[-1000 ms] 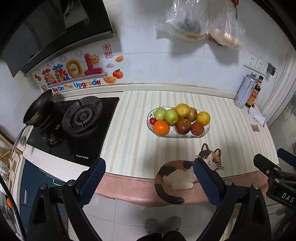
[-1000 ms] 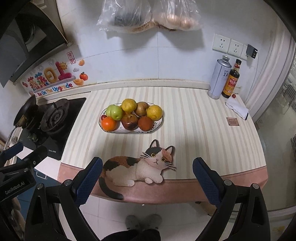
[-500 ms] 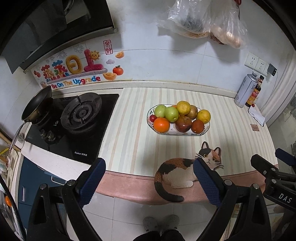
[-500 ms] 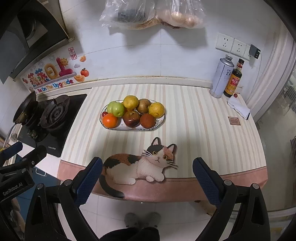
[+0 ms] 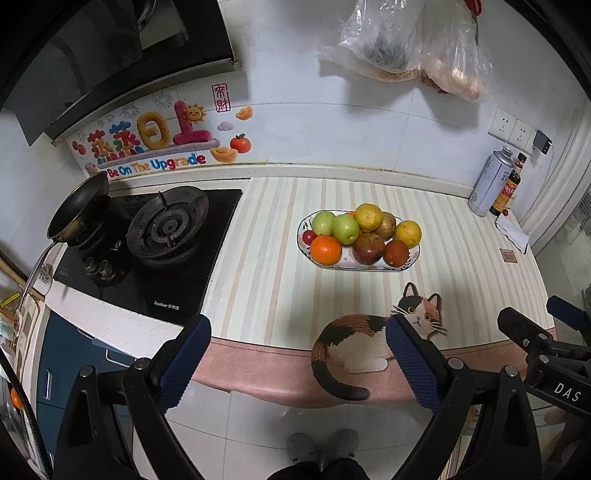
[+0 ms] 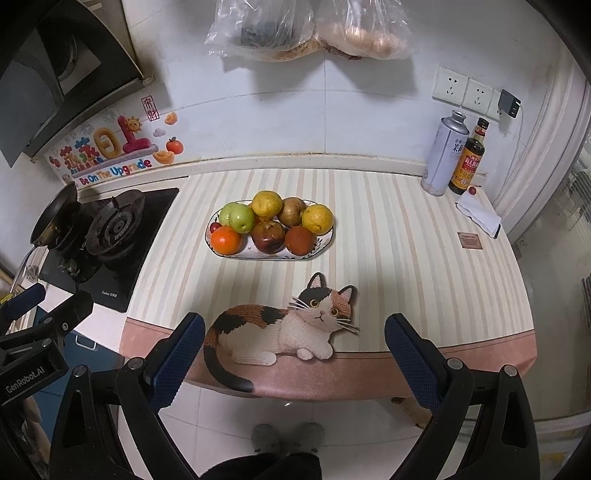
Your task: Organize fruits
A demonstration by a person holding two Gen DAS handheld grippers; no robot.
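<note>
A white oval plate (image 5: 413, 258) (image 6: 325, 242) on the striped counter holds several fruits: an orange (image 5: 325, 250) (image 6: 226, 240), two green apples (image 5: 345, 228) (image 6: 241, 218), yellow citrus (image 5: 368, 216) (image 6: 317, 219), a dark red apple (image 5: 368, 248) (image 6: 268, 236) and a brown-red fruit (image 5: 396, 253) (image 6: 300, 240). My left gripper (image 5: 299, 334) hangs open in front of the counter edge, well short of the plate. My right gripper (image 6: 295, 330) is open too, level with the cat mat, nothing between its fingers. Each gripper shows at the edge of the other's view.
A cat-shaped mat (image 5: 373, 343) (image 6: 280, 328) lies at the counter's front edge. A gas hob (image 5: 166, 229) with a frying pan (image 5: 79, 206) sits left. A spray can (image 6: 443, 155), a sauce bottle (image 6: 469, 158) and a folded cloth (image 6: 478, 214) stand right. Bags (image 6: 310, 29) hang on the wall.
Both views have drifted slightly, the counter and plate sliding a little downward and sideways in frame. Both grippers stay open and empty.
</note>
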